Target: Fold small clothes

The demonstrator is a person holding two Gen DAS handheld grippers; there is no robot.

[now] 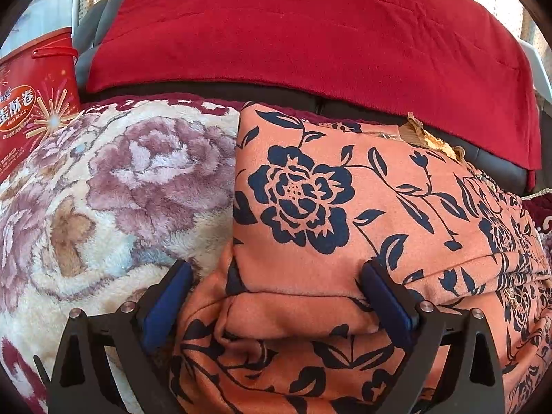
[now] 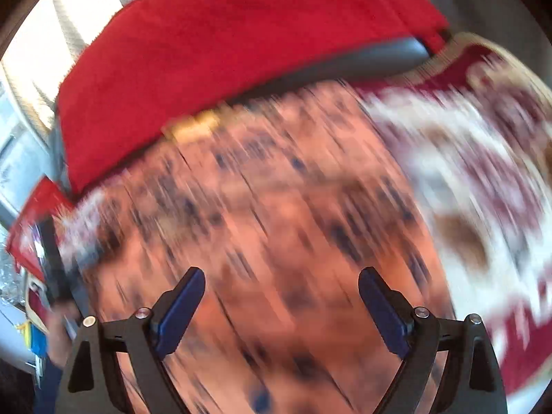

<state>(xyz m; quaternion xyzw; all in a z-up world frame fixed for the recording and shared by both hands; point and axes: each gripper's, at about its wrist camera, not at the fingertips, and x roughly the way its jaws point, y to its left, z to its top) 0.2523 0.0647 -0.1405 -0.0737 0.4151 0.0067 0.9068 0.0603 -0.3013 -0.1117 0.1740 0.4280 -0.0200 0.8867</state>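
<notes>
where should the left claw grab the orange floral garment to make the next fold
Probably the loose rounded flap nearest the left claw, the bottom layer of the orange floral garment bulging below the flat folded panel. Come in low from the near side, fingers straddling that flap's edge: it is raised and free, while the upper panel lies flat against the plush blanket, offering little to pinch.

Fluffy flowered blanket [image 1: 103,189] spread over what seems a dark sofa seat [image 1: 345,98], folded orange flowered garment [image 1: 345,207] lying on it, red box [image 1: 31,110] at its left edge

Black tongs [image 1: 276,276], blue pads [image 1: 165,310], silver screws, prob. matching R tongs [image 2: 281,283]
</notes>
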